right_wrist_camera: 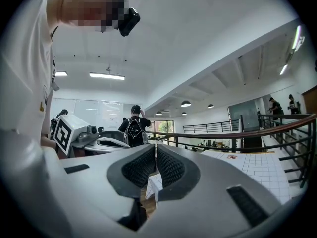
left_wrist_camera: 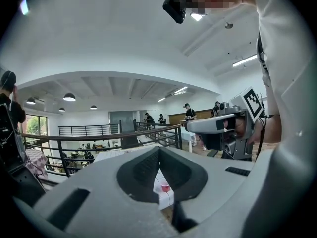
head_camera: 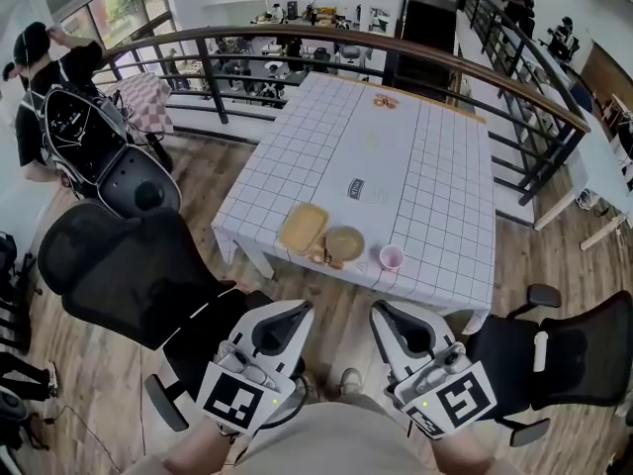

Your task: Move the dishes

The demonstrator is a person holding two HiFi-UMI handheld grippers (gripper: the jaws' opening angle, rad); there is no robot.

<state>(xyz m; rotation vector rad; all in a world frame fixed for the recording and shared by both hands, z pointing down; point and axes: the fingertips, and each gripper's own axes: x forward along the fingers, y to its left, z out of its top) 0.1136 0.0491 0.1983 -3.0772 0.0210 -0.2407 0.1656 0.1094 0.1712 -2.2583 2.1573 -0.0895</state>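
Near the front edge of the white grid-cloth table (head_camera: 415, 176) sit a yellow rectangular tray (head_camera: 302, 228), a round tan dish (head_camera: 344, 242) and a pink cup (head_camera: 392, 257). Both grippers hang in front of the table over the wood floor, apart from the dishes. My left gripper (head_camera: 304, 311) is shut and empty; past its jaws in the left gripper view (left_wrist_camera: 159, 151) the pink cup (left_wrist_camera: 165, 186) shows far off. My right gripper (head_camera: 379, 311) also has its pads together with nothing held (right_wrist_camera: 155, 148), and it points level toward the table's corner (right_wrist_camera: 153, 185).
Black office chairs stand to the left (head_camera: 119, 265) and right (head_camera: 564, 349) of me. A curved railing (head_camera: 297, 36) rings the table's far side. A person with a backpack (head_camera: 54, 107) stands at far left. Small items (head_camera: 385, 100) lie at the table's far end.
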